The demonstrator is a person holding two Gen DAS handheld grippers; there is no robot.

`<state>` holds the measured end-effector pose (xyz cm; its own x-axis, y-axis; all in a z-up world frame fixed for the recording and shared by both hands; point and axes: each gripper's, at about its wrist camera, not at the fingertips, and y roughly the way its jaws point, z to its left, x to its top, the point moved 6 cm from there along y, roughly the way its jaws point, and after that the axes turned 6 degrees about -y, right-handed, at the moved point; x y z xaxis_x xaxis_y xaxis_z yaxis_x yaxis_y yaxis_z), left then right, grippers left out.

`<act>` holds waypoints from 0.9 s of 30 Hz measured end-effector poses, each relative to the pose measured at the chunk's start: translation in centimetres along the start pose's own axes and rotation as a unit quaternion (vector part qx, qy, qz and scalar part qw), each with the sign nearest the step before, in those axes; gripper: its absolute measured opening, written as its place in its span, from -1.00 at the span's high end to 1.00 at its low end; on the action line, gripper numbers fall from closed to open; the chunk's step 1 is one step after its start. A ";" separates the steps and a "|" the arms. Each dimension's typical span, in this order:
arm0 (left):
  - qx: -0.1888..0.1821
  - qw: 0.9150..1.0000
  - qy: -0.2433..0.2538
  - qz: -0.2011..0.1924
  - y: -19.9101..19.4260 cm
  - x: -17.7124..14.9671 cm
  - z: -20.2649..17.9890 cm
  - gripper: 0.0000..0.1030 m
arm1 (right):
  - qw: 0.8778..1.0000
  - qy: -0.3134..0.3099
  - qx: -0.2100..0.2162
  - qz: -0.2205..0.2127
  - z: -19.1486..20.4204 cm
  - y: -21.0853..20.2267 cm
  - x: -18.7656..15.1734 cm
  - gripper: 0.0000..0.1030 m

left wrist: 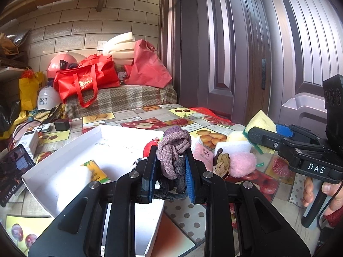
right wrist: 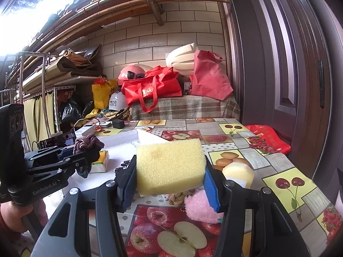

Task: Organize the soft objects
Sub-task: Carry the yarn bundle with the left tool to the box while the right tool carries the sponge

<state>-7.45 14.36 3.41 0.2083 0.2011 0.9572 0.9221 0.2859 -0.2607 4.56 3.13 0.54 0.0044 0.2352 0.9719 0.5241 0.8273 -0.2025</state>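
So the left tool (left wrist: 171, 169) is clamped on a knotted purple hair tie bundle (left wrist: 173, 150), held up over the near edge of the white tray (left wrist: 64, 150). Meanwhile the right tool (right wrist: 169, 182) squeezes a yellow sponge (right wrist: 169, 165) above the desk (right wrist: 278, 171). Still lying on the fruit-print desk: a pink fluffy puff (right wrist: 200, 207), a tan knotted tie (right wrist: 176, 199) just beside it, and a pale round sponge (right wrist: 238, 171). A small juice-print pack (left wrist: 96, 171) sits inside the tray.
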 end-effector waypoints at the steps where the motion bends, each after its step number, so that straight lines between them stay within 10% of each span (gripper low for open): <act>1: 0.004 1.000 -0.002 -0.001 0.0 0.0 0.2 0.57 | 1.000 -0.002 0.005 0.004 0.2 0.2 -0.1 -0.07; 27: 0.150 0.986 -0.067 -0.015 1.3 0.9 11.9 0.56 | 0.995 -0.032 0.074 0.054 8.3 8.2 0.4 -0.07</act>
<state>-9.97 26.03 2.49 0.1191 0.3053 0.9448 0.7844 0.5543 -0.2781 1.76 14.26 -1.73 -0.0026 0.3539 0.9353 0.3925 0.8606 -0.3245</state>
